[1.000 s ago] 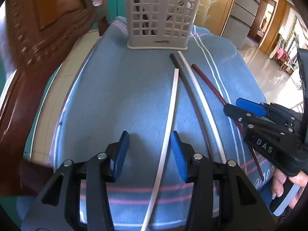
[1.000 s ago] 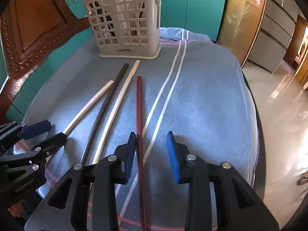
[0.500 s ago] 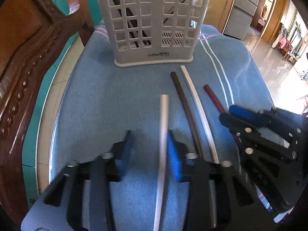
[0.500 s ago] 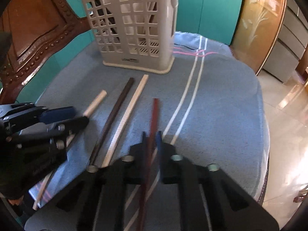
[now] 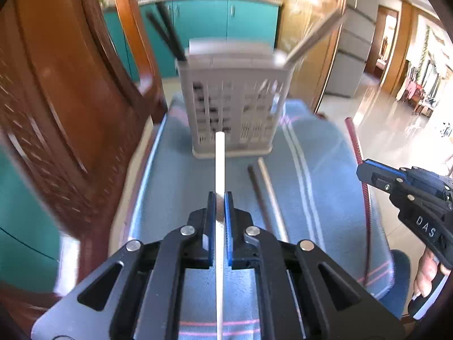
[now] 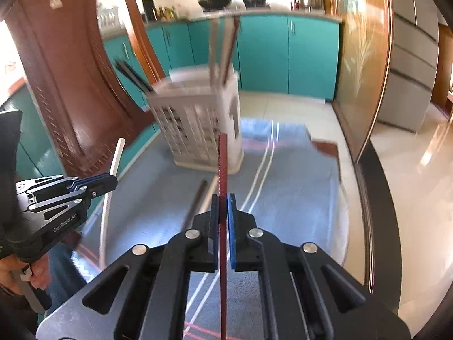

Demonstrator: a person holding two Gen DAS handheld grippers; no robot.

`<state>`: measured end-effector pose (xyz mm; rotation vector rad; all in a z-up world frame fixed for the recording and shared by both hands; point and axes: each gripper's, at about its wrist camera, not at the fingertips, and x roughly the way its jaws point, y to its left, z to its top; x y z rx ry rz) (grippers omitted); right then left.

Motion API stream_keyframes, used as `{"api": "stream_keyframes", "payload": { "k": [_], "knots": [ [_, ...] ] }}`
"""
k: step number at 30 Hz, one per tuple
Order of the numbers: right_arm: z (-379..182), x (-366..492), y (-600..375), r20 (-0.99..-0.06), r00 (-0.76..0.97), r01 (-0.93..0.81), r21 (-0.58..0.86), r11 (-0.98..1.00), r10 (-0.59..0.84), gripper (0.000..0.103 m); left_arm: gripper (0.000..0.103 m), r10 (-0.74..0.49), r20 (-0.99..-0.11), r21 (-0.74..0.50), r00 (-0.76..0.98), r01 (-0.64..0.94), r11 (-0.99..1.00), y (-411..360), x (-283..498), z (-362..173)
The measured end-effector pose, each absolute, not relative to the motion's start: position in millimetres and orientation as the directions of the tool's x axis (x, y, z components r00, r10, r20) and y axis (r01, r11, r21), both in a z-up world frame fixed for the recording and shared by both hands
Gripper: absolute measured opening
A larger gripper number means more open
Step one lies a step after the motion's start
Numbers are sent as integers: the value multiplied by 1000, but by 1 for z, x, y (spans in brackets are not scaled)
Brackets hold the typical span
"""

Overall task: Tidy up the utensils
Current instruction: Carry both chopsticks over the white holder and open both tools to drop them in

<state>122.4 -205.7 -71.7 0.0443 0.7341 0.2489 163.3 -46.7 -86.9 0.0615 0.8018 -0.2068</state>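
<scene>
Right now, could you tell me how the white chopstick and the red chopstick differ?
The white chopstick is smooth and sits in the left gripper; the red chopstick looks textured and sits in the right gripper. Both are clamped, lifted off the cloth, pointing toward the basket.

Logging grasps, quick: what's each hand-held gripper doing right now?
Left hand-held gripper: closed on the white chopstick.
Right hand-held gripper: closed on the red chopstick.

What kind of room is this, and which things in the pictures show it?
Most likely a home kitchen with a dining area. Teal cabinets run under a counter that holds pans, a carved wooden chair stands at the cloth-covered table, and a utensil basket sits on it.
</scene>
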Motion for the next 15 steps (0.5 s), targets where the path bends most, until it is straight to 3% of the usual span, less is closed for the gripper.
{"api": "stream_keyframes", "payload": {
  "k": [8,15],
  "knots": [
    [1,100,-205,-525,792,-279,141,950,311,6,7,-224,-603,-58,766,238,969,-35,135,-14],
    [78,135,-200,-368,870,-294,143,945,327,6,7,-244,-472,-60,847,245,968,-19,162,74]
  ]
}}
